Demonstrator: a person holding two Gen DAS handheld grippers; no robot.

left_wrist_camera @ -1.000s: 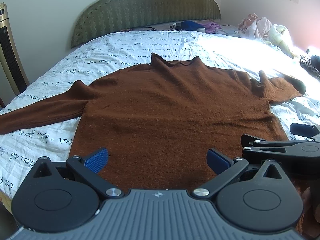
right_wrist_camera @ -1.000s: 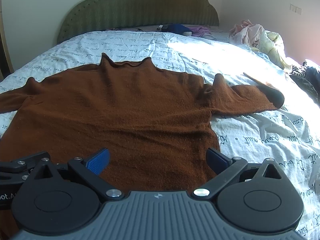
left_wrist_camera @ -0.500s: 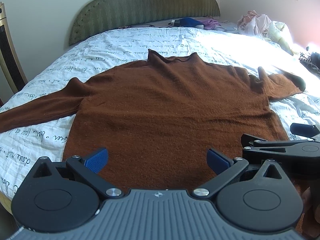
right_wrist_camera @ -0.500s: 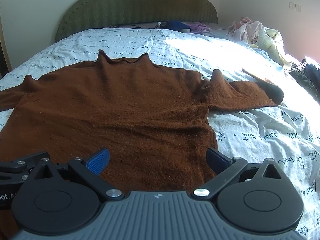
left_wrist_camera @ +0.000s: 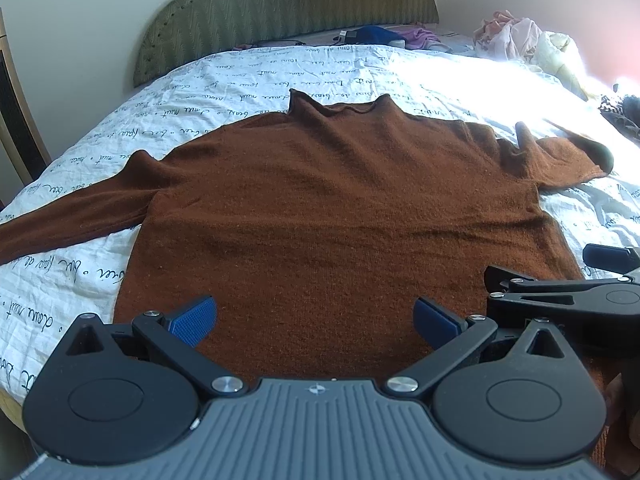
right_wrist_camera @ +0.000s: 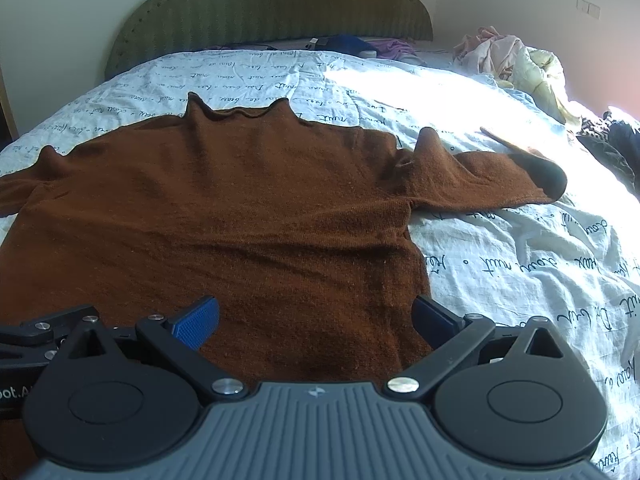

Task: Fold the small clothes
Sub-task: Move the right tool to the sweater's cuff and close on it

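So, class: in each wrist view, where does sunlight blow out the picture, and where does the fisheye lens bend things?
Left wrist view: glare washes out the bedsheet at upper right; the headboard bows. Right wrist view: the same sunlit patch whitens the sheet beyond the brown sweater; corners vignette dark.

Brown sweater [left_wrist_camera: 344,216] – white sheet [left_wrist_camera: 240,76] w/ black script.

The left gripper [left_wrist_camera: 314,322] is level and pointing forward, its two blue-padded fingers [left_wrist_camera: 192,320] spread wide with nothing between them. The right gripper [right_wrist_camera: 316,322] sits just beside it on the right, side by side, held the same way, its fingers [right_wrist_camera: 196,322] equally wide apart and gripping nothing; part of it shows in the left view [left_wrist_camera: 560,300]
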